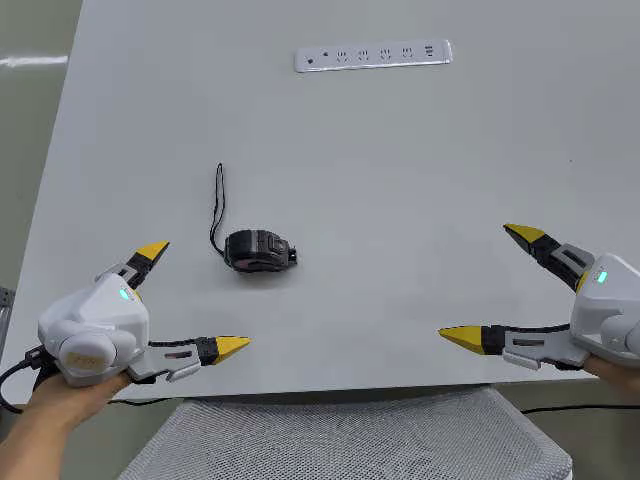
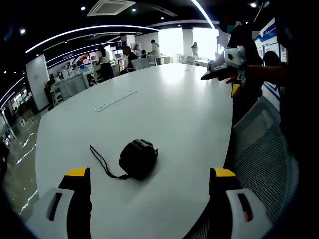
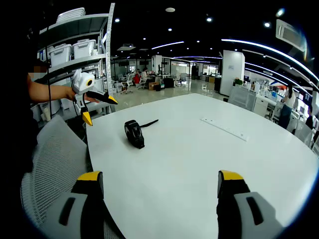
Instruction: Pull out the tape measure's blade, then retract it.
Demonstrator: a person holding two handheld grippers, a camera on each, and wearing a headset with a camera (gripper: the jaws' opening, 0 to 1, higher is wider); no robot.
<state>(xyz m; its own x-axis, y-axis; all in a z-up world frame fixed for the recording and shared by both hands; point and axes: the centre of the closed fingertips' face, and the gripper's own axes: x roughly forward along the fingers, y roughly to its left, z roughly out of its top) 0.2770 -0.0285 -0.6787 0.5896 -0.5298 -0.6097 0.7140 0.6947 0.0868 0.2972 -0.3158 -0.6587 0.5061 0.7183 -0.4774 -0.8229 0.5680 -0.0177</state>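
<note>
A black tape measure (image 1: pixel 258 250) lies on the white table (image 1: pixel 400 150), left of centre, its black wrist strap (image 1: pixel 217 205) trailing away toward the far side. Its blade is inside the case. My left gripper (image 1: pixel 195 297) hovers open near the table's front left edge, a short way in front of the tape measure (image 2: pixel 138 157). My right gripper (image 1: pixel 487 285) is open at the front right, far from the tape measure (image 3: pixel 134 133). Each gripper also appears in the other's view: the right gripper (image 2: pixel 219 75), the left gripper (image 3: pixel 97 107). Nothing is between either pair of jaws.
A white power strip (image 1: pixel 373 55) lies near the far edge of the table. A grey mesh chair back (image 1: pixel 350 440) sits just below the table's front edge. Office desks, shelves and people stand in the background.
</note>
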